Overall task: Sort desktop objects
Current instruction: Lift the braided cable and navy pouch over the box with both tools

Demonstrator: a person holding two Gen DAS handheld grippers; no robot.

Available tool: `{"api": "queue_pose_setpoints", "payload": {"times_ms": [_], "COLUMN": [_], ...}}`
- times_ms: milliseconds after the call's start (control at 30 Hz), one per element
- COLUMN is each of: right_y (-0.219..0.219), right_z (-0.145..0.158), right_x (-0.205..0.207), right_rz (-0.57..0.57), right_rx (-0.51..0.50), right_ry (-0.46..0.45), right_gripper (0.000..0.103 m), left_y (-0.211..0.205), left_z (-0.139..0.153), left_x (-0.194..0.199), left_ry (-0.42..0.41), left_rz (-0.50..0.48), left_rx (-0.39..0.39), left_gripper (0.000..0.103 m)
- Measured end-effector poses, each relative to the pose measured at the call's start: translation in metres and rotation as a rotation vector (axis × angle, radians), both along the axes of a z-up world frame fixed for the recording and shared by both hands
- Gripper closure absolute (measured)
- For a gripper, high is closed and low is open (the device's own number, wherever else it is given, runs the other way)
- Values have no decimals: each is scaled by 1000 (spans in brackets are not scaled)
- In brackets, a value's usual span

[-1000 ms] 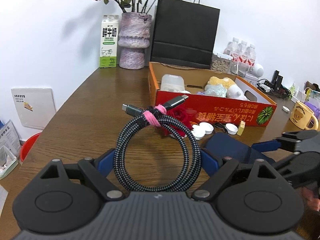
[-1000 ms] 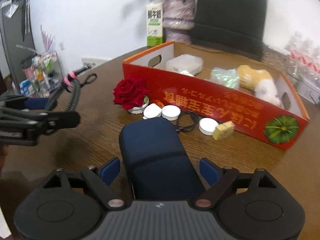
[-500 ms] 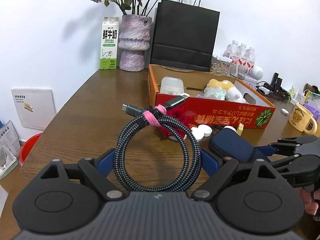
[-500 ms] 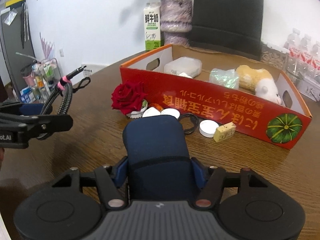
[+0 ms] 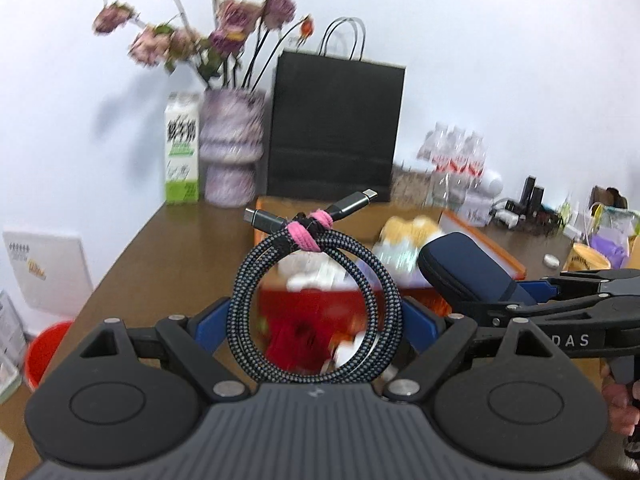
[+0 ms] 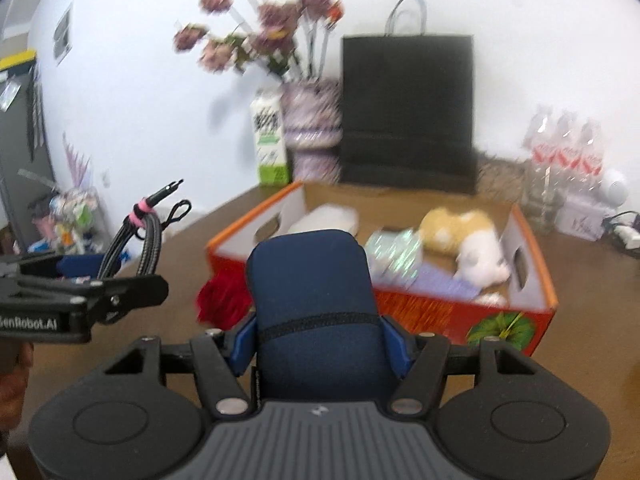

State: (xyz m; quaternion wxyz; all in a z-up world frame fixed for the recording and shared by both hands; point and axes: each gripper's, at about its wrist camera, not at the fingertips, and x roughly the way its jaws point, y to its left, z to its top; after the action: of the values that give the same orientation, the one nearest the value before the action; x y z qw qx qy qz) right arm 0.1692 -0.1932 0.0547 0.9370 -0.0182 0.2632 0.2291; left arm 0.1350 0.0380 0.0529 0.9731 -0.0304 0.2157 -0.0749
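Note:
My left gripper (image 5: pixel 314 316) is shut on a coiled braided cable (image 5: pixel 372 280) tied with a pink strap and holds it upright above the table; the cable also shows in the right wrist view (image 6: pixel 150 240). My right gripper (image 6: pixel 320 336) is shut on a dark blue zip case (image 6: pixel 312 280), raised off the table; the case also shows in the left wrist view (image 5: pixel 464 268). Both are in the air just in front of the red cardboard box (image 6: pixel 516 320), which holds a plush toy (image 6: pixel 468 236), a white container (image 6: pixel 328 218) and a shiny packet (image 6: pixel 394 252).
A red rose (image 6: pixel 220 304) lies on the table before the box. A milk carton (image 5: pixel 182 148), a vase of dried flowers (image 5: pixel 232 148) and a black paper bag (image 5: pixel 336 128) stand at the back. Water bottles (image 6: pixel 564 156) and clutter are at the right.
My right gripper closed on the blue case and lifted it off the table. Both grippers rose and moved toward the red box with their objects.

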Motion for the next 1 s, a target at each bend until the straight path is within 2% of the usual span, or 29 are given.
{"api": "queue_pose_setpoints", "payload": {"times_ms": [200, 367, 633, 800, 1000], "right_y": [-15, -23, -31, -35, -30], "right_z": [22, 27, 2, -22, -30], "right_x": [35, 69, 127, 141, 152], "right_rz": [-85, -153, -230, -231, -223], "right_rx": [47, 68, 57, 28, 5], "right_ry": [-67, -101, -62, -49, -55], "right_gripper": [40, 40, 40, 41, 41], "left_y": [-20, -29, -48, -55, -61], "left_z": [21, 25, 4, -23, -36], "left_x": [41, 80, 140, 153, 162], "left_ry": [-53, -57, 7, 34, 54], "left_rz": [3, 25, 71, 83, 83], "left_rx": [-3, -19, -5, 39, 95], "left_gripper": [14, 14, 14, 14, 14]}}
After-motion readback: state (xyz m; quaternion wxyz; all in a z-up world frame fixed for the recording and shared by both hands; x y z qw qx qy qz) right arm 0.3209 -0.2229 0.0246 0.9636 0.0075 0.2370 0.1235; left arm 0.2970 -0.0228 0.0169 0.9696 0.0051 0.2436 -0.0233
